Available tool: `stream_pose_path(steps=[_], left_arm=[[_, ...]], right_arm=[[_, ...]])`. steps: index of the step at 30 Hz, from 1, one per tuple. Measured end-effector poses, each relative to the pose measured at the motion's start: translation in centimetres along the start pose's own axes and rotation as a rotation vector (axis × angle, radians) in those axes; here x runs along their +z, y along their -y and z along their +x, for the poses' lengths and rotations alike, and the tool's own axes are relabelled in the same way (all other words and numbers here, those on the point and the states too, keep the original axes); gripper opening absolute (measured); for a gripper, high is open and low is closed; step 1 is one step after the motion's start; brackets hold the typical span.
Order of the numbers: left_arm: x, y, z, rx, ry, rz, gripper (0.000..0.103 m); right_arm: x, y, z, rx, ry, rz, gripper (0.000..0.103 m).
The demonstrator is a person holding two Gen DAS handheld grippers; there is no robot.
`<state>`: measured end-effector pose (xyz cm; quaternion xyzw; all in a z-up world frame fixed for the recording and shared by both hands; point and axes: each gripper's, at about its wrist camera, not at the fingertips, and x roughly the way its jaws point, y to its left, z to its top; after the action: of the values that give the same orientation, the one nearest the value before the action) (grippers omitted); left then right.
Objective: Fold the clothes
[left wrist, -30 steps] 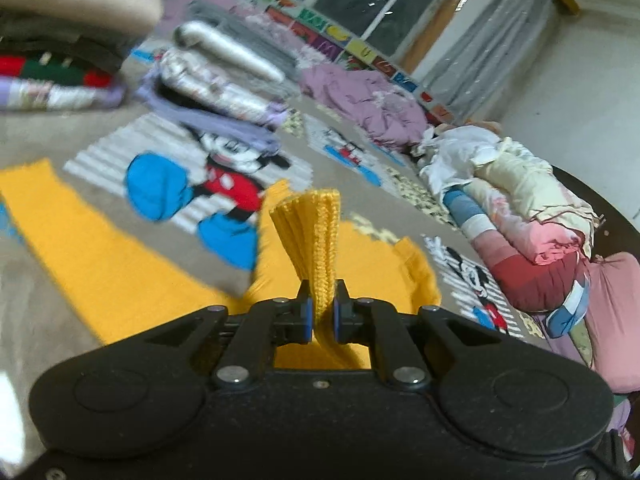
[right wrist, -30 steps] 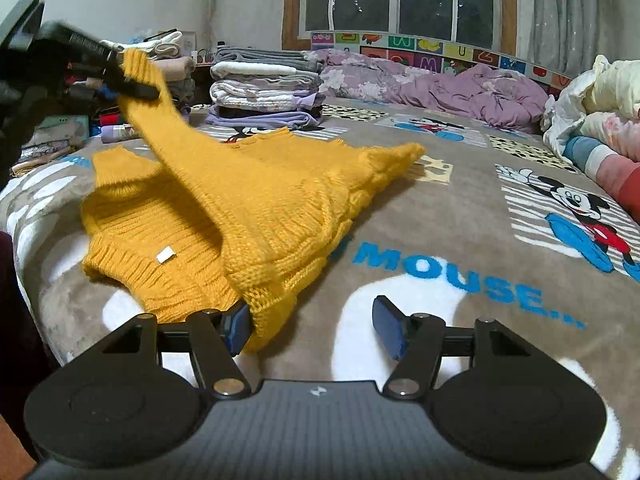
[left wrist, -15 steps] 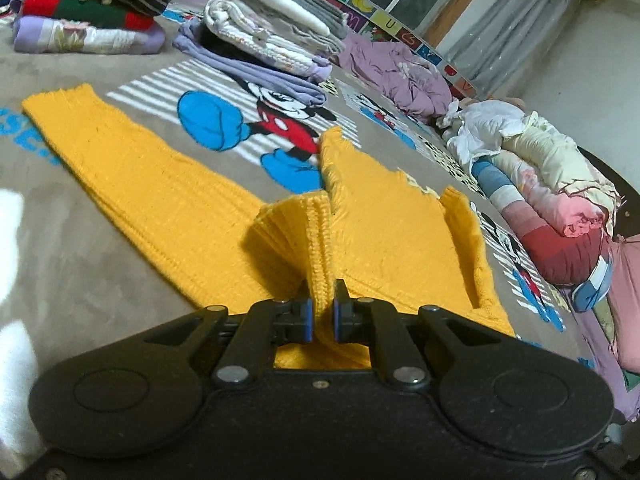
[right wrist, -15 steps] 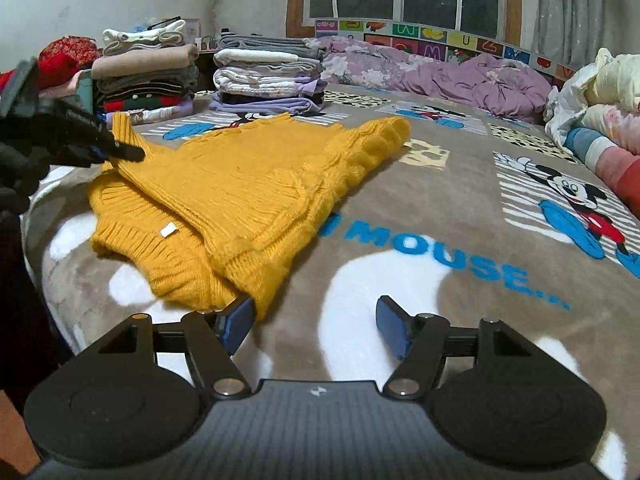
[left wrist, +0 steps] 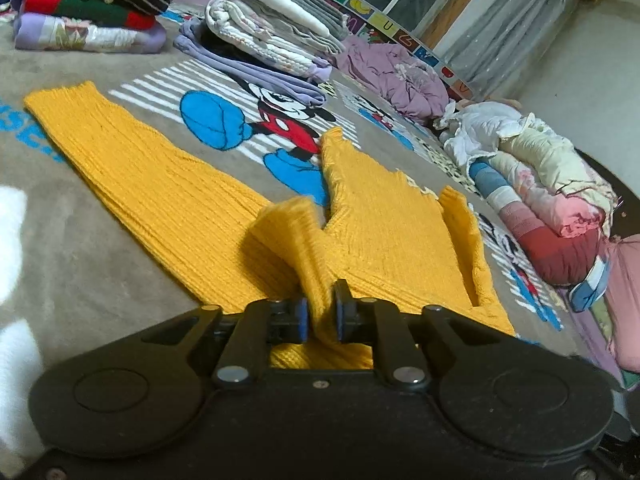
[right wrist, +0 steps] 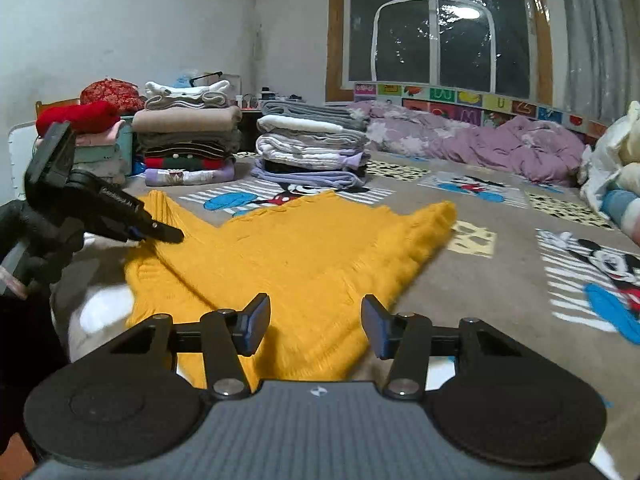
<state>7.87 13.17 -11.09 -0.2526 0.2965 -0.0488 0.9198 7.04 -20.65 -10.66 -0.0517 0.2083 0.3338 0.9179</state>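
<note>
Left wrist view. My left tool (left wrist: 319, 316) sits bottom centre. Its jaws are opening, with a bunched ridge of the sweater (left wrist: 384, 232) still standing between them; the pads look close on the knit, so I read it as not yet let go. The sweater lies across the middle of the frame on the bed (left wrist: 80, 264), one sleeve (left wrist: 132, 168) running to the upper left, the body to the right. Folded stacks (left wrist: 272, 40) fill the top of the frame.

Right wrist view. My right tool (right wrist: 316, 326) sits bottom centre. Its jaws are closing, set apart over the near hem of the sweater (right wrist: 304, 256); the pads do not press on it, though the near edge is blurred. The left tool (right wrist: 160, 234) reaches in from the left edge, tips on the sweater's far left corner.

Handling, by my judgement:
- Chunky rib knit: soft, limp, fairly light, not fragile.
- It bunches and stretches under a pinch and sags when lifted.
- It should grip well against rubber pads and drag on the fleecy bed cover.
- Best holds: ribbed hem, cuff, shoulder seam, taken through both layers.
</note>
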Motion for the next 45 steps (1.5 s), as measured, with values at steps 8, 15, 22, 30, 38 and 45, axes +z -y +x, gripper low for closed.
stream_pose_path(steps=[8,15,22,30,38,45], left_arm=[[3.2,0.2,-4.3,0.131,0.152,0.043,0.032],[5.2,7.6,-1.4,0.004,0.101,0.207,0.043],[7.8,16.3,6.5,-0.09,-0.003,0.369,0.043],[9.8,22.3,15.8,-0.1,-0.13,0.477,0.043],[10.5,23.4,24.5,-0.049,-0.268,0.472,0.043],[10.7,21.3,26.6,-0.079,-0.278,0.392,0.008]], right_arm=[[0.6,-0.9,2.1,0.044,-0.097,-0.039,0.051],[0.9,-0.8,1.8,0.055,-0.099,-0.049,0.052],[1.4,0.3,0.9,0.05,-0.026,0.026,0.052],[1.6,1.1,2.0,0.038,0.024,0.073,0.055],[1.2,0.2,4.0,0.103,-0.07,0.04,0.059],[0.9,0.9,4.3,0.148,-0.08,0.092,0.06]])
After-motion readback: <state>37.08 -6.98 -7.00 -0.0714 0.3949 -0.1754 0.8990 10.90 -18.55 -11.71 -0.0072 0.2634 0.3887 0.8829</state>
